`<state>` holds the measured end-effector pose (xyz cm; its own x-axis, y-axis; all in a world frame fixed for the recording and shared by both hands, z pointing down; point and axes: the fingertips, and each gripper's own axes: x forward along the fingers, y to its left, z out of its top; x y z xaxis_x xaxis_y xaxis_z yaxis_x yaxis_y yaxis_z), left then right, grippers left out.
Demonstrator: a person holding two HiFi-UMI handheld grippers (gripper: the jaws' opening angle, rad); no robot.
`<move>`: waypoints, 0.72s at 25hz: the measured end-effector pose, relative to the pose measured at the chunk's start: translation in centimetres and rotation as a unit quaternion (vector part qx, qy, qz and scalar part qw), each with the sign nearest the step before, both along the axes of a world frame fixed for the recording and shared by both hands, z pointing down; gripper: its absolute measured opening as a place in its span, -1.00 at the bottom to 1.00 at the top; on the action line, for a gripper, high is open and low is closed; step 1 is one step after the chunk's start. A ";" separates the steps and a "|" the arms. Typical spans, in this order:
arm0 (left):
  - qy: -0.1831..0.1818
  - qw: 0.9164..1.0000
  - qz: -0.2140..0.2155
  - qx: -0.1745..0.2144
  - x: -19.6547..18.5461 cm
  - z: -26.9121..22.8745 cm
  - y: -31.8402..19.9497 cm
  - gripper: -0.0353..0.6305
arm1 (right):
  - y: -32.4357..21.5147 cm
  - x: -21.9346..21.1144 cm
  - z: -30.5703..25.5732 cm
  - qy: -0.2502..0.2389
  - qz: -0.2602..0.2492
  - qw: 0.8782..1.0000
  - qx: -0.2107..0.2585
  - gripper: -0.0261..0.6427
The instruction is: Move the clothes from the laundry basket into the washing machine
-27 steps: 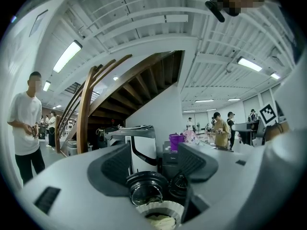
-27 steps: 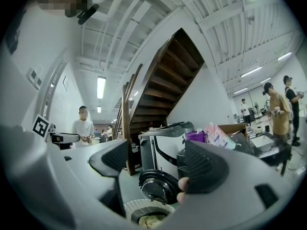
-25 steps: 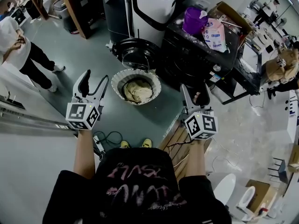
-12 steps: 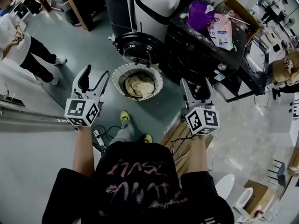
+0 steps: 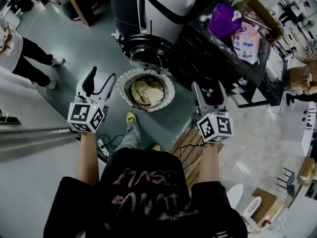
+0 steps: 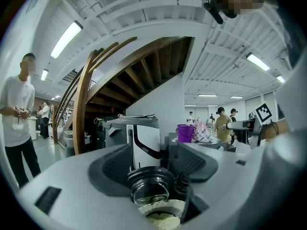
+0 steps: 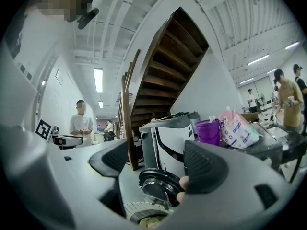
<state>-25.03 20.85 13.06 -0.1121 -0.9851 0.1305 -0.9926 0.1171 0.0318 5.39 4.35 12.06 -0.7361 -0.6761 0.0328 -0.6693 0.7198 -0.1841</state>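
A round white laundry basket stands on the floor with a beige bundle of clothes in it. Just behind it is the black washing machine, its round door swung open. My left gripper hangs open to the left of the basket, and my right gripper hangs open to its right, both empty and well above the rim. Through the left gripper I see the door and the basket below. The right gripper frames the same door.
A purple tub and a pink detergent bag sit on top of the machine. A white and black appliance stands behind the door. A person stands at the far left. Wooden slats lie by my right foot.
The person has stepped forward, one leg now ahead. Both grippers have been carried toward the basket and machine, which sit closer in view. The jaws stand as before.
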 end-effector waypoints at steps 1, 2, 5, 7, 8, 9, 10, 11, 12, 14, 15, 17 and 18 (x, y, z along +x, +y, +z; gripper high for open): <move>0.003 1.000 0.003 -0.002 -1.0 0.2 -0.8 0.03 | -0.7 -1.0 0.0 0.001 0.002 1.000 -0.001 0.18; 0.006 1.000 0.006 -0.005 -2.0 0.5 -1.5 0.03 | -1.3 -2.0 0.0 0.002 0.003 1.000 -0.003 0.18; 0.010 1.000 0.018 -0.015 -4.8 1.2 -3.5 0.03 | -2.7 -5.1 0.3 0.011 0.006 1.000 -0.010 0.18; 0.017 0.999 0.029 -0.020 -6.6 1.9 -4.7 0.03 | -3.3 -6.8 0.9 0.020 0.007 1.000 -0.016 0.18; 0.021 0.999 0.036 -0.022 -7.4 2.3 -5.3 0.03 | -3.6 -7.6 1.1 0.024 0.009 0.999 -0.019 0.18; 0.024 0.999 0.042 -0.026 -8.1 2.8 -5.9 0.03 | -3.9 -8.2 1.4 0.027 0.010 0.999 -0.022 0.19; 0.026 0.998 0.047 -0.030 -8.8 3.3 -6.4 0.03 | -4.1 -8.7 1.7 0.031 0.013 0.999 -0.023 0.19; 0.030 0.998 0.052 -0.034 -9.3 3.9 -6.9 0.03 | -4.5 -9.2 2.0 0.035 0.015 0.999 -0.025 0.19; 0.033 0.997 0.055 -0.039 -9.8 4.6 -7.3 0.03 | -4.8 -9.6 2.4 0.038 0.017 0.999 -0.028 0.19; 0.041 0.996 0.060 -0.051 -10.5 6.0 -7.8 0.03 | -5.2 -10.1 3.4 0.046 0.020 0.998 -0.035 0.19; 0.044 0.995 0.063 -0.058 -10.6 6.7 -8.0 0.03 | -5.4 -10.3 4.0 0.051 0.019 0.998 -0.039 0.19; 0.048 0.994 0.068 -0.073 -10.4 8.2 -8.3 0.03 | -5.7 -10.5 5.2 0.061 0.015 0.997 -0.047 0.19; 0.050 0.993 0.070 -0.080 -10.3 8.8 -8.5 0.03 | -5.9 -10.6 5.7 0.063 0.013 0.997 -0.052 0.19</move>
<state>-35.33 12.33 21.86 0.0450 -0.9561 0.2897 -0.9924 -0.0094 0.1231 -5.18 -1.59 17.78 -0.7044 -0.6826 0.1947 -0.7096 0.6837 -0.1704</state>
